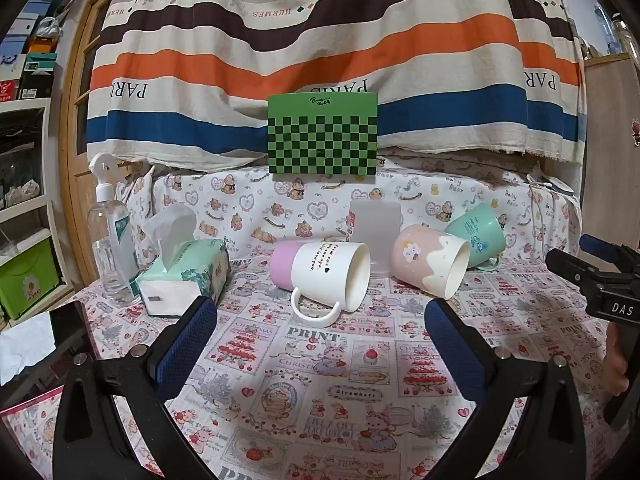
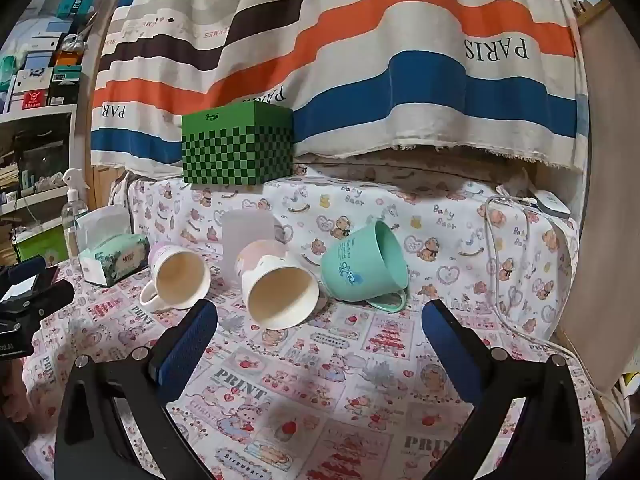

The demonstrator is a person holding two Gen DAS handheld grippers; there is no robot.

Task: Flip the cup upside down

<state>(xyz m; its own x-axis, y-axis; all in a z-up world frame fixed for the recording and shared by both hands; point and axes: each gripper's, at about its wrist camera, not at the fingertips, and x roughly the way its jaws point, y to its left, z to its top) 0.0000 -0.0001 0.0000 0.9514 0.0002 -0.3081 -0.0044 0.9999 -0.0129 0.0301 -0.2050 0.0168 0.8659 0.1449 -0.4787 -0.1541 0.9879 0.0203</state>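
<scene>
Three cups lie on their sides on the patterned tablecloth. A white mug with a lilac base (image 1: 320, 276) (image 2: 178, 278) lies with its handle down. A pink and cream cup (image 1: 430, 262) (image 2: 276, 284) lies beside it. A mint green cup (image 1: 476, 236) (image 2: 362, 266) leans at the right. A frosted translucent cup (image 1: 376, 232) (image 2: 246, 236) stands upside down behind them. My left gripper (image 1: 320, 320) is open and empty, short of the white mug. My right gripper (image 2: 320, 320) is open and empty, short of the pink and green cups; it also shows in the left wrist view (image 1: 592, 280).
A tissue box (image 1: 184, 276) (image 2: 112, 260) and a spray bottle (image 1: 110, 232) (image 2: 74, 212) stand at the left. A green checkered box (image 1: 322, 138) (image 2: 236, 144) sits on the raised ledge behind. A white cable (image 2: 504, 280) and charger (image 2: 554, 204) lie at the right.
</scene>
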